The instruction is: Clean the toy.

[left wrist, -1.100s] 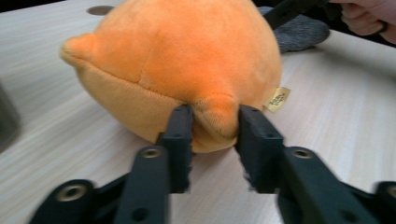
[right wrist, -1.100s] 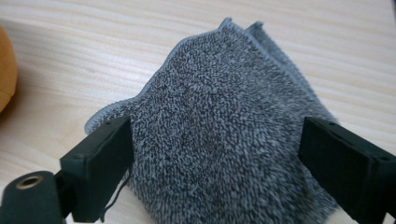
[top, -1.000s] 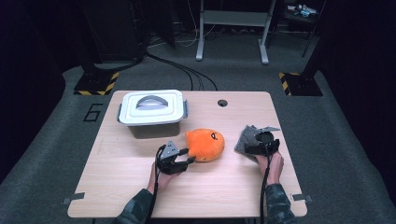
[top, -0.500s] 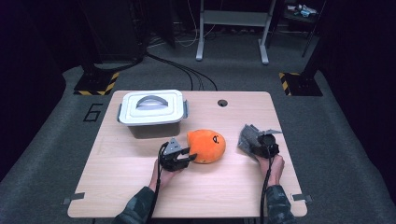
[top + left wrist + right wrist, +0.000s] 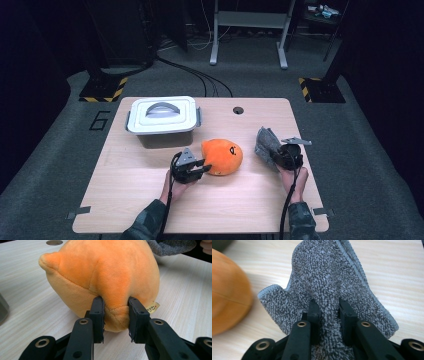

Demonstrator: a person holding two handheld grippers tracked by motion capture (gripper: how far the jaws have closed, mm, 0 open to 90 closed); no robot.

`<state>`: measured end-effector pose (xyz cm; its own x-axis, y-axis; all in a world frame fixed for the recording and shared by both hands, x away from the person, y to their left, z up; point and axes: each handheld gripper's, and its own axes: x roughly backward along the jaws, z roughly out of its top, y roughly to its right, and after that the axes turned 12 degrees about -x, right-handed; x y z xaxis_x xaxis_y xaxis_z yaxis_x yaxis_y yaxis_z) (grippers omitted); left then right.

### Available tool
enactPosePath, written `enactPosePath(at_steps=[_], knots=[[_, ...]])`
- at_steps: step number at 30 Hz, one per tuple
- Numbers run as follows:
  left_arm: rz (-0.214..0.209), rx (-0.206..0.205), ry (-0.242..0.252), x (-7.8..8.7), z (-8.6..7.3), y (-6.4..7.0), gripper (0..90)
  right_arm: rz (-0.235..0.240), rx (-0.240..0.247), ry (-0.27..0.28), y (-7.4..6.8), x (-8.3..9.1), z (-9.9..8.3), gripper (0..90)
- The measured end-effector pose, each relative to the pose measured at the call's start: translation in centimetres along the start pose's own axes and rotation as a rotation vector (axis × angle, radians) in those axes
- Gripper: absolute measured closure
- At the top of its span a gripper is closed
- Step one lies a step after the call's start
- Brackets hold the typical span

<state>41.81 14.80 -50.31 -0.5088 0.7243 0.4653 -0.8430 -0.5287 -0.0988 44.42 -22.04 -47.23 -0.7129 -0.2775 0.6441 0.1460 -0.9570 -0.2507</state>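
Orange plush toy (image 5: pixel 223 156) sits near the middle of the wooden desk (image 5: pixel 125 200), just in front of the white box. It is round and soft, with a small black mark on top and a little tag low on one side. The left gripper (image 5: pixel 199 168) comes at the toy from the person's side, and its 2 black jaws pinch a fold of orange fur low on the toy. In the left gripper view the fur bulges out between the jaws, and the toy rests on the desk. The grey cloth (image 5: pixel 266 142) is to the right of the toy, close to it but not touching. It is fuzzy with a lighter sewn edge, and it stands up in a bunch. The right gripper (image 5: pixel 280 156) holds this cloth, with its 2 jaws squeezed on a thick ridge of it. In the right gripper view the cloth spreads out past the jaws, and the orange toy shows blurry at the left edge. The white box (image 5: pixel 162 121) has a grey handle on its closed lid and stands at the back left part of the desk. A small round hole (image 5: pixel 238 110) is in the desk near the far edge.
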Motion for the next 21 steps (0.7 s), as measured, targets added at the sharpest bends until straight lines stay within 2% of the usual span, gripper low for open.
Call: enactPosePath(at_steps=[1, 8, 16, 21], knots=[[0.001, -0.001, 0.0, 0.0, 0.0, 0.0, 68.7, 0.001, 0.016, 0.004, -0.2, 0.2, 0.1, 74.4], [-0.016, -0.016, -0.017, -0.1, 0.6, -0.4, 68.7, 0.042, 0.031, -0.001, -1.1, 0.6, 0.8, 74.0], [-0.011, -0.006, -0.021, -0.2, 0.3, -0.6, 68.7, 0.092, 0.081, -0.01, -3.3, 1.0, 1.8, 73.6], [-0.01, -0.005, -0.024, -0.1, 0.3, -0.6, 68.8, 0.145, 0.116, -0.009, -4.6, 1.4, 2.8, 73.6]])
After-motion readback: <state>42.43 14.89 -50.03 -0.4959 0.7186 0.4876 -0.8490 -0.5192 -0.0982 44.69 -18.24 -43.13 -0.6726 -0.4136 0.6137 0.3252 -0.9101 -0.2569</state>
